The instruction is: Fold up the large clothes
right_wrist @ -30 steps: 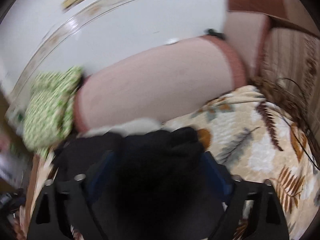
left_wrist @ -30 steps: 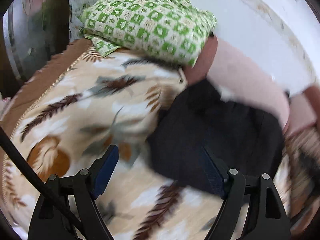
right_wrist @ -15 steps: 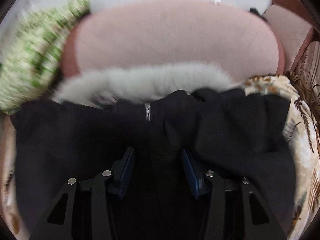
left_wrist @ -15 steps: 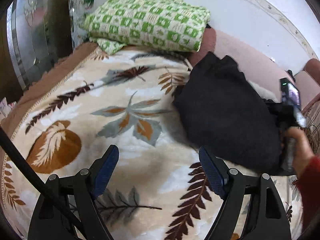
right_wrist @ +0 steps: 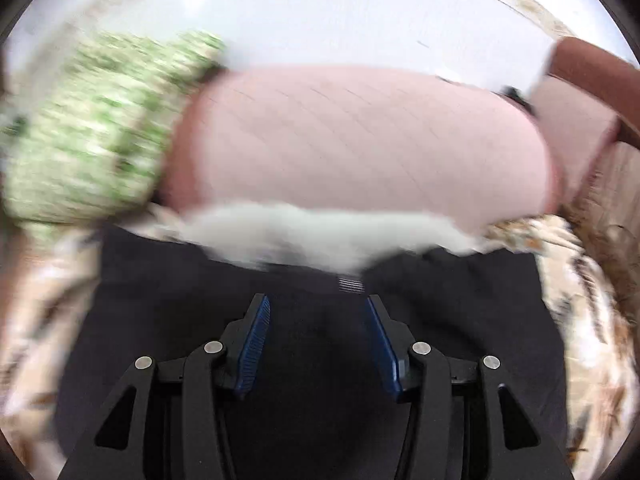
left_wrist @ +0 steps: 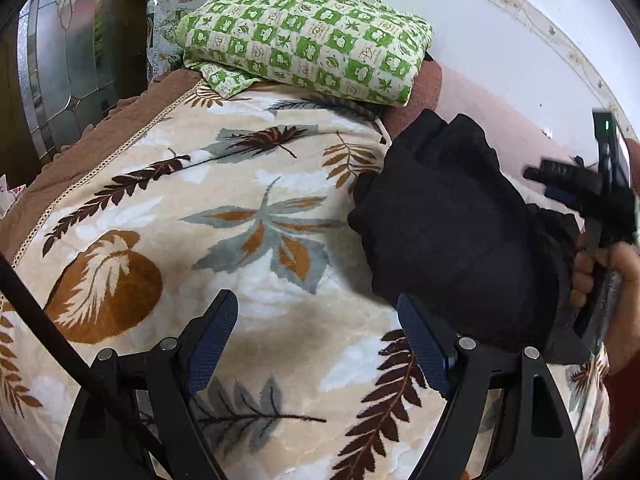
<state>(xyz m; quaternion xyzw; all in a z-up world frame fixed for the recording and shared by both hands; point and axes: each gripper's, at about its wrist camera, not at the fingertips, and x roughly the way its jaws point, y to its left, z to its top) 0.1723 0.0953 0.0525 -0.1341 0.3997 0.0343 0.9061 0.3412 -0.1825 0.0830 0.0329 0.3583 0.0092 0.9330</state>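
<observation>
Black fur-trimmed coat [left_wrist: 452,232] bunched on leaf-print blanket [left_wrist: 240,220], folding barely begun; left gripper [left_wrist: 320,336] spread, empty; right gripper [right_wrist: 316,332] half-spread over coat, grip unclear.

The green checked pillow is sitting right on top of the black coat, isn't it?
No. In the left wrist view the green checked pillow sits at the far end of the leaf-patterned blanket, well apart from the black coat, which lies beside it on that blanket.
</observation>
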